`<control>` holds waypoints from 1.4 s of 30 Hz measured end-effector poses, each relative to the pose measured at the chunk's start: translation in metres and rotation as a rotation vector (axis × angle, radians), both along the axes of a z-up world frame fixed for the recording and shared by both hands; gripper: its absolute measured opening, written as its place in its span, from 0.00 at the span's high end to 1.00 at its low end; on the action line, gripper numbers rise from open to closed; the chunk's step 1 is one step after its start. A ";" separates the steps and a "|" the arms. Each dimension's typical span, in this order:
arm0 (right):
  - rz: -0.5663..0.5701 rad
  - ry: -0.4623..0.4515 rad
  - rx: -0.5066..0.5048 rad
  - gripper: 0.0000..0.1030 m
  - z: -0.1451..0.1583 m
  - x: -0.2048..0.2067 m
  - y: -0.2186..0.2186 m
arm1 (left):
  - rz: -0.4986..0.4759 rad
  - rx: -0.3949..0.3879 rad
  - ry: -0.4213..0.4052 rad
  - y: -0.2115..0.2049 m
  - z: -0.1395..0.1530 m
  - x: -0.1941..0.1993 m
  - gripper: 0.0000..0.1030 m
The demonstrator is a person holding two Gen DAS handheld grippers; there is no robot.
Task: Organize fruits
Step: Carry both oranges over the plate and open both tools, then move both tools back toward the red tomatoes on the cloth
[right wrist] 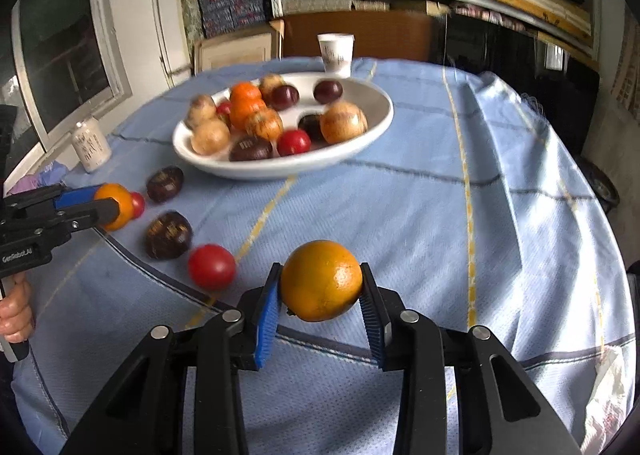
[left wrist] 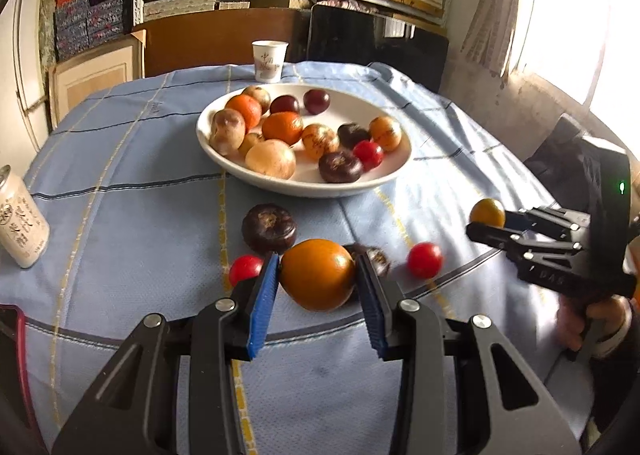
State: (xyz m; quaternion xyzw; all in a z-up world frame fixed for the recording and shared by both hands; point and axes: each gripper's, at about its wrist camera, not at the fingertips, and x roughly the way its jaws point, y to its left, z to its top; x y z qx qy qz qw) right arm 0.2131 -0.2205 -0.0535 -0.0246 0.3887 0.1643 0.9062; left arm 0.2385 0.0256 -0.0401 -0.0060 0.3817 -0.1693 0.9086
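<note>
Currently: left tool point(left wrist: 316, 275) pinching one orange fruit point(left wrist: 318, 274), right tool point(right wrist: 320, 281) pinching another orange point(right wrist: 321, 279), both low over the worktop point(right wrist: 500, 215), presumably for transfer to white bowl point(left wrist: 224, 163) already heaped with fruit.

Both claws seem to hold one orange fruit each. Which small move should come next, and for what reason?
Probably lift both fruits and carry them toward the white bowl. The left claw pinches an orange fruit low over the cloth, and the right claw pinches another orange fruit. The bowl already holds similar fruit and has free room near its far rim.
</note>
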 end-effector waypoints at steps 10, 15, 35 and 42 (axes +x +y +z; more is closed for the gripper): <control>0.041 -0.067 0.074 0.63 0.039 0.061 0.037 | 0.024 0.006 -0.001 -0.007 0.024 0.074 0.63; 0.006 -0.055 0.119 0.63 0.034 0.102 0.048 | 0.071 0.018 0.000 -0.009 0.024 0.118 0.63; 0.051 -0.040 0.089 0.33 0.016 0.048 0.037 | 0.307 -0.016 0.044 0.062 0.005 0.061 0.04; 0.161 -0.112 -0.033 0.24 0.022 0.011 0.054 | 0.280 -0.074 0.115 0.077 -0.012 0.026 0.04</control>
